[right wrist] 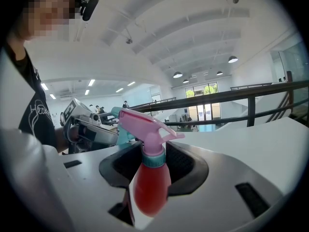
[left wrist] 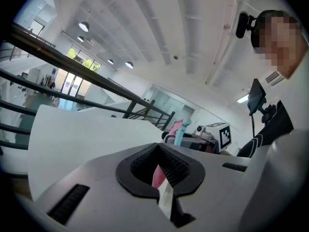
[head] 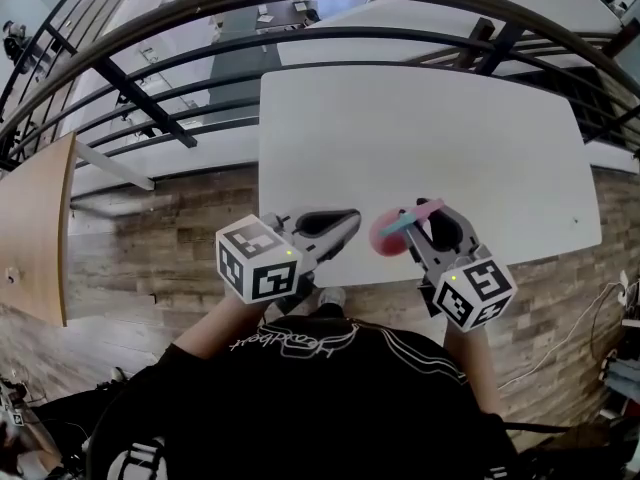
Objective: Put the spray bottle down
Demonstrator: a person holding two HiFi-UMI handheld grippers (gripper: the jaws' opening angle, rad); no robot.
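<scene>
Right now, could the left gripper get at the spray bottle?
Probably yes. The spray bottle is clamped in the right gripper, close beside the left gripper near the table's front edge. Nothing lies between them, and its red body looks free to take.

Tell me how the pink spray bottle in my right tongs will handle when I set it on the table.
The spray bottle has a rounded body under a wide trigger head, so it probably tips easily. Its smooth plastic may slip in the right tongs. It looks small beside them, so it is likely light.
</scene>
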